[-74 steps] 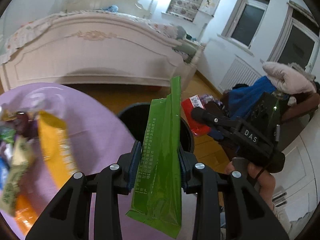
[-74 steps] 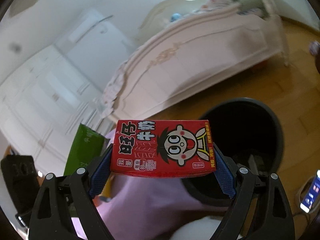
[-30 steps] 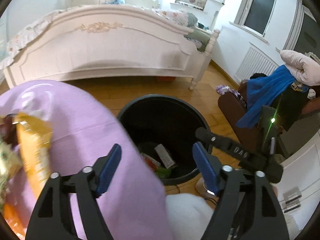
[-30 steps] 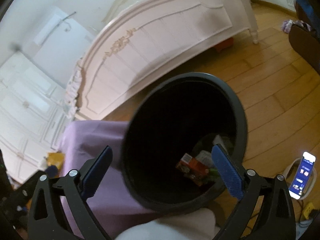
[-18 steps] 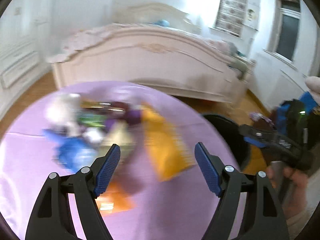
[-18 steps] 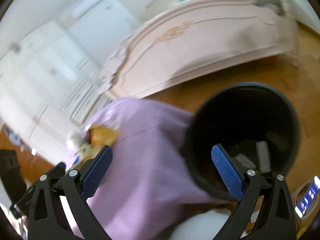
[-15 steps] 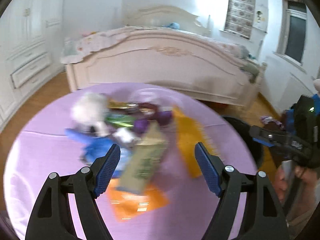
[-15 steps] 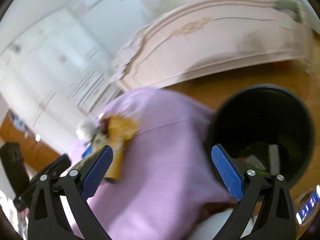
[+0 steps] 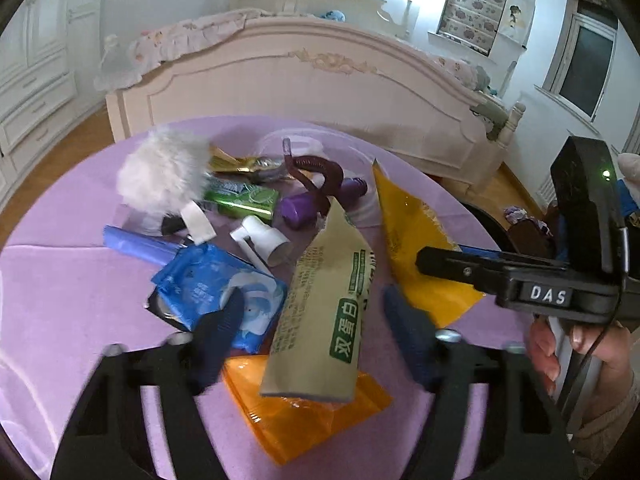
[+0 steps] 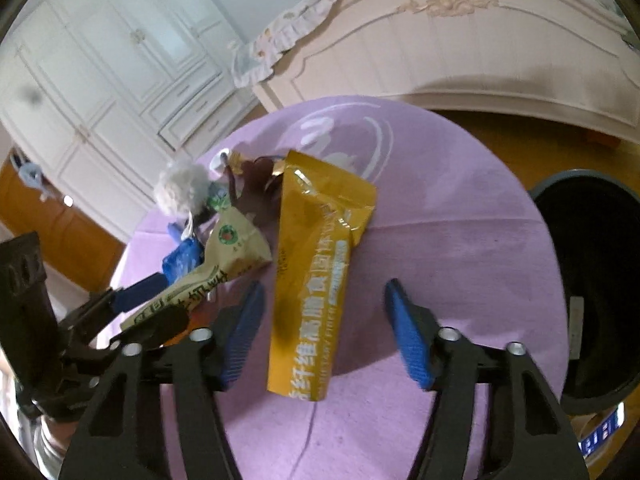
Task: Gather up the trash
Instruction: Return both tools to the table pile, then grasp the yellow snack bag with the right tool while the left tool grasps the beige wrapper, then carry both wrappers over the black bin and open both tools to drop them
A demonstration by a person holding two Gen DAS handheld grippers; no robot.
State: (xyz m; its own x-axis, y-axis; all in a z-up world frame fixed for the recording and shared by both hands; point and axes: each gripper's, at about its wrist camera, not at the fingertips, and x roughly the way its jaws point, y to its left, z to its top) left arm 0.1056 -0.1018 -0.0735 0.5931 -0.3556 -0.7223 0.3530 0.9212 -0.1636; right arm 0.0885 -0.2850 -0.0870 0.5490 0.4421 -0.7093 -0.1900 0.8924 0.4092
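Note:
On the round table with a purple cloth (image 9: 60, 280) lies a heap of trash. A tan paper pouch (image 9: 328, 300) lies between the fingers of my left gripper (image 9: 316, 320); the jaws are closing and the pads are still clear of it. In the right wrist view a yellow pouch (image 10: 316, 280) lies between the fingers of my right gripper (image 10: 324, 316), which is also closing without touching. That yellow pouch (image 9: 416, 240) sits beside the tan one. The black bin (image 10: 592, 280) stands at the table's right edge.
Other trash: a blue packet (image 9: 208, 292), an orange wrapper (image 9: 304, 420), a green packet (image 9: 240, 200), a white fluffy ball (image 9: 164, 176), a purple object (image 9: 304, 208). A bed (image 9: 320, 92) stands behind, a phone (image 10: 604, 428) on the floor.
Both grippers swung from above the bin, where the green pouch and red carton now lie, back over the table's trash heap. Both pairs of jaws stand narrower than half a second ago.

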